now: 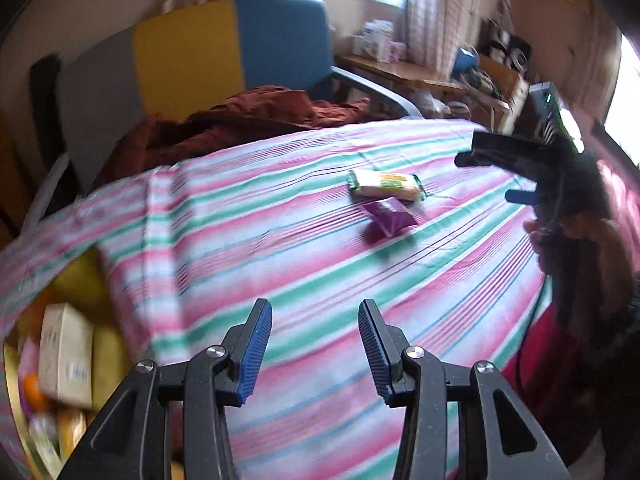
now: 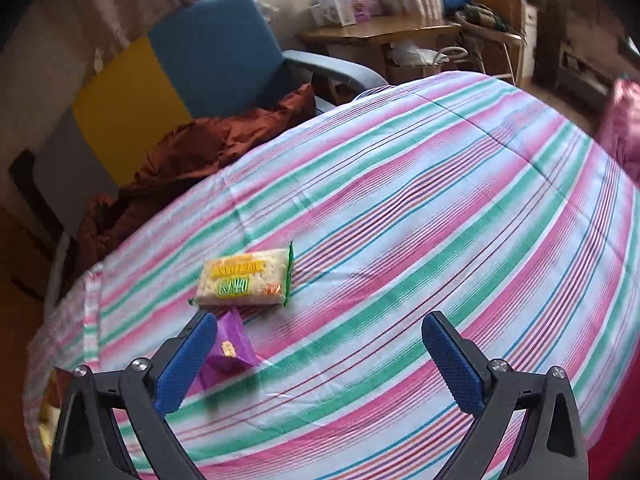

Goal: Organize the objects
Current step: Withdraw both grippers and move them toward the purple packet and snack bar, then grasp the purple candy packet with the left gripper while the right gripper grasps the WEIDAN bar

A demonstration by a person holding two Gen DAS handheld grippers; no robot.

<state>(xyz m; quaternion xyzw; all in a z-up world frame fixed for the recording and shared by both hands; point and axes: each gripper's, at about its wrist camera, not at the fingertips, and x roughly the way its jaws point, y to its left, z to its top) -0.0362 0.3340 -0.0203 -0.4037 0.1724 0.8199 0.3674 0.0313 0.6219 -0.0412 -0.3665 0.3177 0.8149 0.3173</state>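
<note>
Two packets on the striped bedcover [image 2: 400,208], lying touching or nearly so, out in the open middle of the cloth. One cracker packet [image 2: 245,278], pale with green and yellow print, flat on its broad face. One purple packet [image 2: 232,354], smaller, just near of it, partly hidden in the right wrist view behind the left blue pad.

Right gripper [image 2: 326,354] hanging over the cover with jaws spread wide, nothing between the pads; purple packet just outside its left finger [image 2: 184,364]. Seen from the left wrist view as a dark blurred shape at far right [image 1: 516,172], held by a hand [image 1: 568,240], with both packets [image 1: 386,186] [image 1: 390,218] to its left.

Left gripper [image 1: 316,346] over bare cloth, well apart from both packets, jaws parted and empty.

At near left, past the cover's edge, one container [image 1: 16,412] with a gold rim, crowded with a pale box [image 1: 66,354] and other small items too blurred to count.

Beyond the far edge, a heap of rust-brown fabric [image 2: 192,152]; behind it one chair [image 2: 216,52] with a blue back, beside yellow and grey panels. Further off, one wooden table [image 2: 380,34] bearing boxes. Nothing lying between either gripper and the packets.
</note>
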